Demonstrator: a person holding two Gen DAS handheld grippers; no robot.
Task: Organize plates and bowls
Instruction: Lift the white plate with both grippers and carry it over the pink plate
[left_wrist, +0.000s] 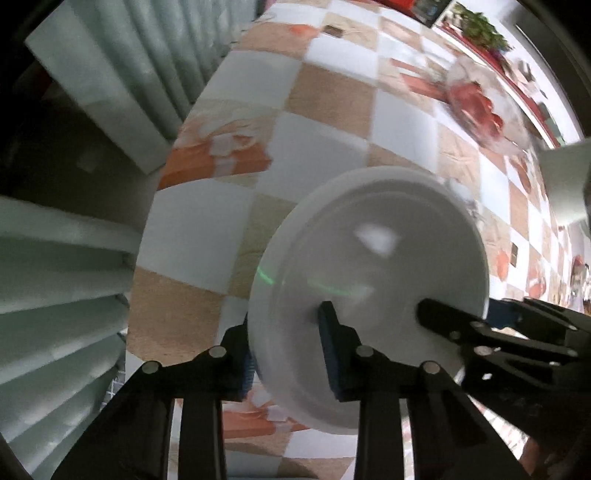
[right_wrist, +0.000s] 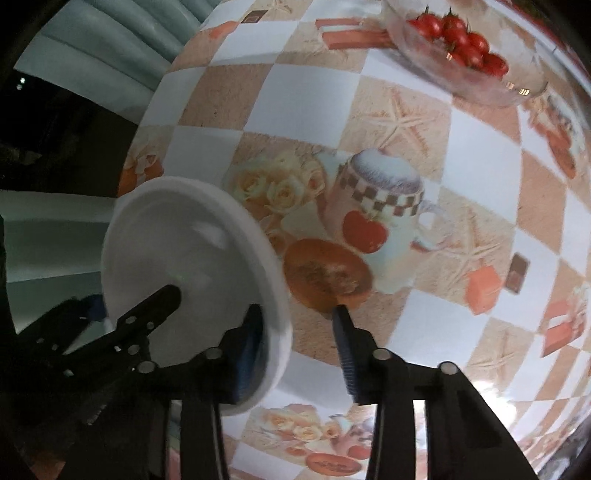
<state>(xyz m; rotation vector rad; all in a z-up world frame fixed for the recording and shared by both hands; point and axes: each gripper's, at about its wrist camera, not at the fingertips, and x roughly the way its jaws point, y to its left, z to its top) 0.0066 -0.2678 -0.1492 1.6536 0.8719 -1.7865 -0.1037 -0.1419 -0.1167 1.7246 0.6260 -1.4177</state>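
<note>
A white plate (left_wrist: 373, 266) is held on edge above the checked tablecloth. My left gripper (left_wrist: 286, 350) has one finger on each face of the plate's rim and is shut on it. In the right wrist view the same plate (right_wrist: 192, 243) stands at the left, with its rim between my right gripper's (right_wrist: 299, 350) fingers. The right jaws stand wide apart and the right finger (right_wrist: 343, 343) is clear of the plate. The left gripper (right_wrist: 110, 332) shows in the right wrist view, clamped on the plate's far edge.
A glass bowl of cherry tomatoes (right_wrist: 465, 51) stands at the table's far right; it also shows in the left wrist view (left_wrist: 484, 110). A ribbed pale-green rack or curtain (left_wrist: 55, 258) lies to the left, past the table edge. The tablecloth (right_wrist: 406, 140) fills the middle.
</note>
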